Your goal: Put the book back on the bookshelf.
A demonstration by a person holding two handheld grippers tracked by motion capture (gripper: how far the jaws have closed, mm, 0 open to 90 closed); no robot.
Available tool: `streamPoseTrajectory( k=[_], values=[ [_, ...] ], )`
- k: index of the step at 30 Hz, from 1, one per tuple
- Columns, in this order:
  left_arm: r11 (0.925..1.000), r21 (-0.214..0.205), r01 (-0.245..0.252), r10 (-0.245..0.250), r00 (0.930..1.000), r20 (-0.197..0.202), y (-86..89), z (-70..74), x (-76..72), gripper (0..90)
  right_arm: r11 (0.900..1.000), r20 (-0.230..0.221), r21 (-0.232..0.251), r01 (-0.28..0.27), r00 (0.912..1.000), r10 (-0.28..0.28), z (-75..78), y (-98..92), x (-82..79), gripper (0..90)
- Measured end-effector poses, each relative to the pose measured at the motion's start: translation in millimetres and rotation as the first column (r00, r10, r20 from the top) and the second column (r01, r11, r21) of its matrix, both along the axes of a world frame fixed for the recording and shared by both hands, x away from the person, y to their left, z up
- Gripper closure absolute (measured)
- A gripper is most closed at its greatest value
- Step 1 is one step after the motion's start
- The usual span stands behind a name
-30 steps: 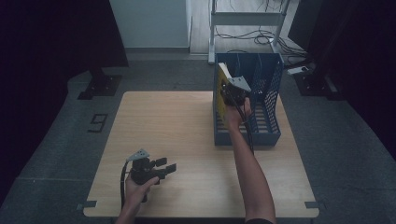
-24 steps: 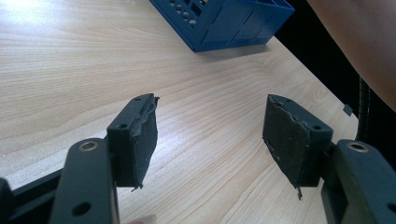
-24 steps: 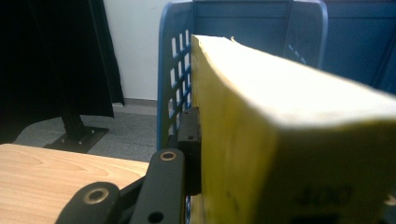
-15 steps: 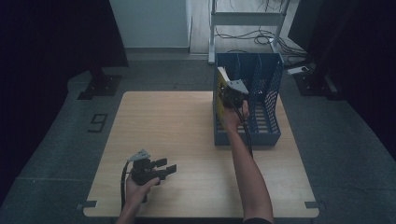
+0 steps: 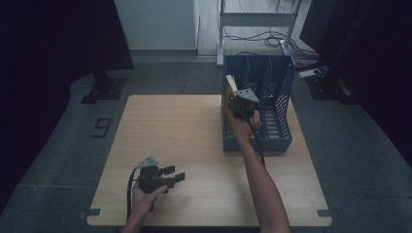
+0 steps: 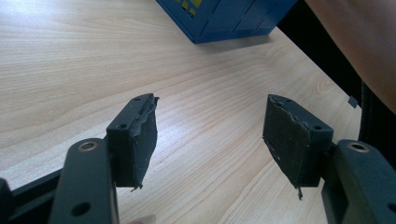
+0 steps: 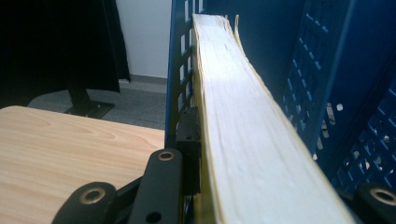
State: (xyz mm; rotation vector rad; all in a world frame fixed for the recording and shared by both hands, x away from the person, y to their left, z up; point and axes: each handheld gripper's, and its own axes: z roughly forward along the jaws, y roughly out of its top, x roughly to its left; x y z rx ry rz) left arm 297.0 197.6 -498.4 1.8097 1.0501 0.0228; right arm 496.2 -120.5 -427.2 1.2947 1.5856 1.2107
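One sign can be read: a dark numeral "9" marked on the grey speckled floor (image 5: pixel 73 145), at the left of the high view's frame, just beside the left edge of the pale wooden table (image 5: pixel 194 141). No other lettering is legible.

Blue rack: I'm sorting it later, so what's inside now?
A yellow book, gripped by the right tongs, stands in the blue rack's left compartment. Its lower part is hidden.

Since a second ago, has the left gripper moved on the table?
No. The left gripper sits at the same spot near the table's front edge, same distance from the blue rack, jaws open and empty.
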Motion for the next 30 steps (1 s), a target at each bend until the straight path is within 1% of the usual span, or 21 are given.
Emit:
streamPoseTrajectory(
  k=[2, 7, 11, 14, 17, 18, 21, 22, 25, 30],
  values=[
    [1.0, 0.004, 0.008, -0.008, 1.0, -0.001, -2.0, 0.1, -0.8, 35.1, 1.0, -0.014, 0.002, -0.007, 0.9999, 0.007, 1.5, -2.3, -0.7, 72.3],
    [1.0, 0.004, 0.008, -0.008, 1.0, -0.002, -1.8, 0.3, -0.8, 35.0, 0.9998, -0.023, 0.003, -0.018, 0.9996, 0.018, 2.4, -3.6, -1.0, 72.1],
    [0.9999, 0.008, 0.012, -0.012, 0.9999, -0.004, -1.4, -0.1, -0.5, 34.8, 0.9998, -0.049, 0.007, -0.016, 0.9986, 0.016, 5.3, -2.9, 0.6, 71.4],
    [0.9999, 0.01, 0.013, -0.013, 0.9999, -0.006, -1.4, -0.2, -0.5, 34.6, 0.9998, -0.052, 0.011, -0.016, 0.9985, 0.016, 7.8, -3.0, 1.7, 70.2],
    [0.9999, 0.011, 0.013, -0.013, 0.9999, -0.007, -1.6, -0.5, -0.4, 34.6, 0.9994, -0.056, 0.014, -0.03, 0.9979, 0.031, 10.5, -4.2, 2.7, 68.4],
    [0.9998, 0.013, 0.014, -0.014, 0.9999, -0.007, -1.6, -0.5, -0.4, 34.7, 0.9993, -0.046, 0.021, -0.03, 0.9985, 0.031, 12.0, -6.0, 3.0, 67.7],
    [0.9999, 0.014, 0.008, -0.008, 1.0, -0.004, -2.0, -0.6, -0.8, 34.8, 0.9991, -0.042, 0.031, -0.028, 0.9987, 0.03, 13.2, -7.9, 3.5, 67.2],
    [0.9999, 0.013, 0.007, -0.007, 1.0, -0.003, -2.0, -0.8, -0.7, 34.9, 0.999, -0.056, 0.035, -0.028, 0.998, 0.03, 14.3, -8.6, 4.6, 66.9],
    [0.9999, 0.015, 0.006, -0.005, 1.0, -0.007, -1.8, -1.3, -0.6, 34.9, 0.9985, -0.057, 0.045, -0.03, 0.9979, 0.032, 16.8, -9.1, 5.7, 66.9],
    [0.9999, 0.015, 0.007, -0.007, 0.9999, -0.011, -1.7, -1.9, -0.2, 34.8, 0.9983, -0.061, 0.046, -0.036, 0.9974, 0.039, 20.7, -8.7, 7.4, 67.5]
  ],
)
